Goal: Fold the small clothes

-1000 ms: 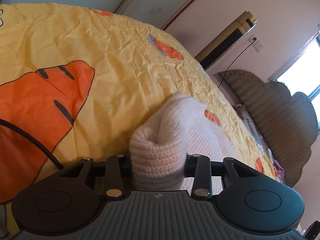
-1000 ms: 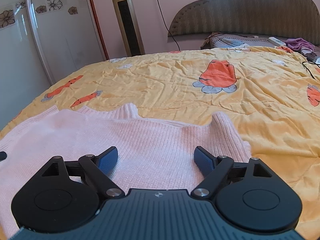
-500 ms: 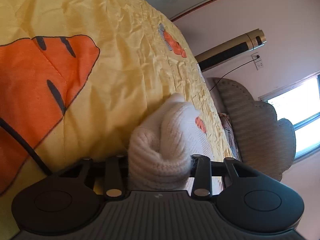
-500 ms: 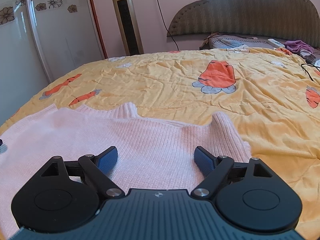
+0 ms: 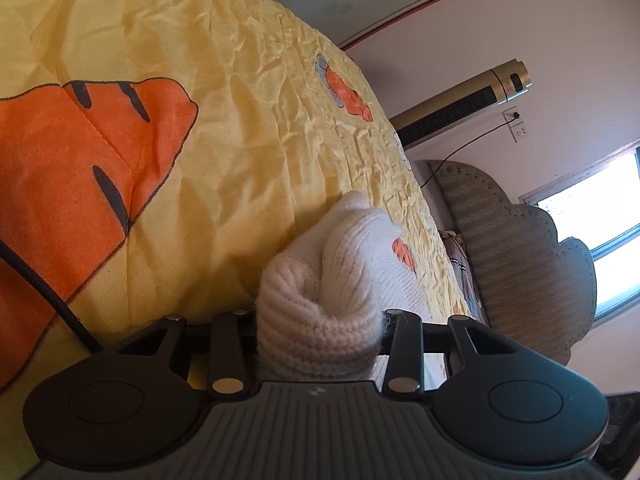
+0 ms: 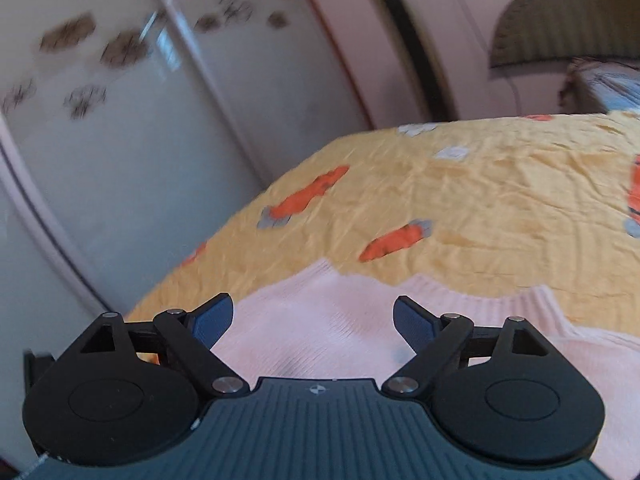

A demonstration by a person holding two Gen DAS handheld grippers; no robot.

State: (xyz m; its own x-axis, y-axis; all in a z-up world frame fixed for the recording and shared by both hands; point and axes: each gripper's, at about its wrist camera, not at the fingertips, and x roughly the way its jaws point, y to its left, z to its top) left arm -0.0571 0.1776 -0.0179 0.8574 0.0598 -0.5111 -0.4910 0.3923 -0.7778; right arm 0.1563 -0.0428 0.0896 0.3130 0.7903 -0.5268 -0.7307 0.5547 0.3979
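Observation:
A pale pink knit sweater lies flat on the yellow carrot-print quilt. My right gripper hovers just above its near part. Its jaws are opening, and nothing is between the blue pads. In the left wrist view a thick bunch of the same sweater is pinched between the fingers of my left gripper, which is shut on it. The fabric hides the fingertips. The rest of the sweater trails away over the quilt behind the bunch.
A black cable crosses the quilt at the left. A gold tower fan and a padded grey headboard stand beyond the bed. Glossy wardrobe doors run close along the bed's left edge.
My right gripper has swung left and risen a little, so the wardrobe now fills its blurred view. My left gripper has rolled while keeping its hold on the sweater.

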